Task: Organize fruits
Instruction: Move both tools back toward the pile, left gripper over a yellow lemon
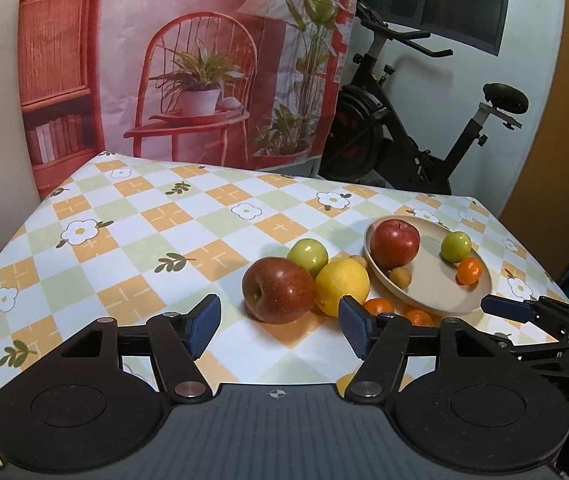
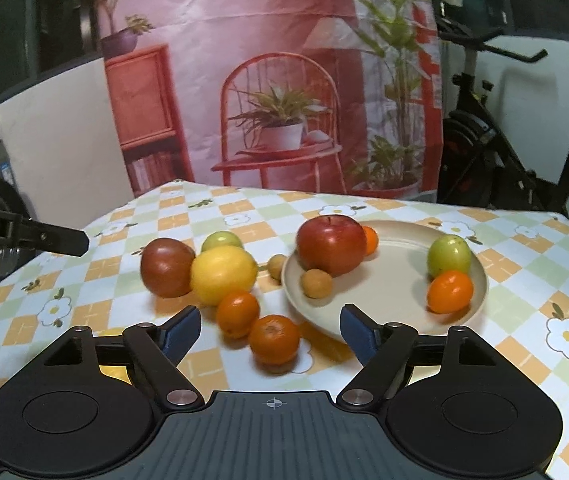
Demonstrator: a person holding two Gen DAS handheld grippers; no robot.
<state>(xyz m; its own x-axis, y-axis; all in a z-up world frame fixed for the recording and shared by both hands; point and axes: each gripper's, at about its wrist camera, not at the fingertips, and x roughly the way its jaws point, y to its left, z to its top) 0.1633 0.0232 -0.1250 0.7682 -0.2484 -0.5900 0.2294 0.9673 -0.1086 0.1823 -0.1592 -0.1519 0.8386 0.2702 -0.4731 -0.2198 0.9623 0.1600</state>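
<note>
A beige plate (image 1: 436,292) (image 2: 388,300) holds a red apple (image 1: 394,242) (image 2: 331,243), a green fruit (image 1: 456,246) (image 2: 449,255), an orange (image 1: 469,271) (image 2: 450,291) and a small tan fruit (image 1: 399,277) (image 2: 316,283). Left of the plate on the cloth lie a dark red apple (image 1: 278,290) (image 2: 167,267), a lemon (image 1: 342,286) (image 2: 223,274), a green apple (image 1: 307,256) (image 2: 221,241) and two oranges (image 2: 238,313) (image 2: 274,339). My left gripper (image 1: 280,326) is open and empty, just short of the dark apple. My right gripper (image 2: 270,334) is open, with the nearest orange between its fingers, not gripped.
The table has a checked flower-print cloth (image 1: 144,232). A printed backdrop (image 1: 188,60) hangs behind it and an exercise bike (image 1: 416,120) stands at the back right. The right gripper's finger shows in the left wrist view (image 1: 508,307). Another small tan fruit (image 2: 276,266) lies beside the plate.
</note>
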